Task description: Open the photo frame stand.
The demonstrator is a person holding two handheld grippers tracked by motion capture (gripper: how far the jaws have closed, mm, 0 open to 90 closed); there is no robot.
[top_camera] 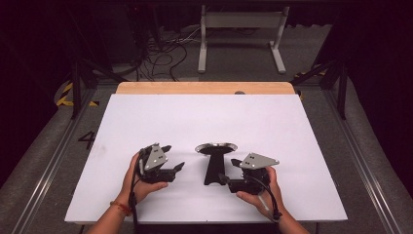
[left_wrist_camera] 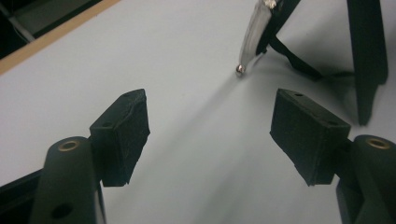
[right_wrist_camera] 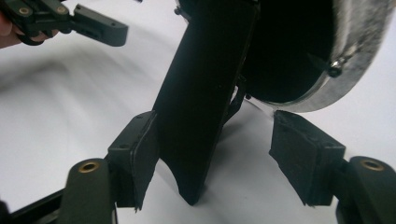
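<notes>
A utensil with a flat black handle and a round metal-rimmed head lies near the middle of the white table. My left gripper is just left of it, open, with bare table between its pads; the metal rim lies ahead to the right. My right gripper is at the handle's right side. Its jaws stand open around the handle. The left pad is close against the handle and the right pad is well apart. The head rises behind.
A person's hands come in from the near edge. A wooden strip runs along the table's far edge. Beyond it are cables and a white stand on the floor. The left gripper appears at the top left of the right gripper view.
</notes>
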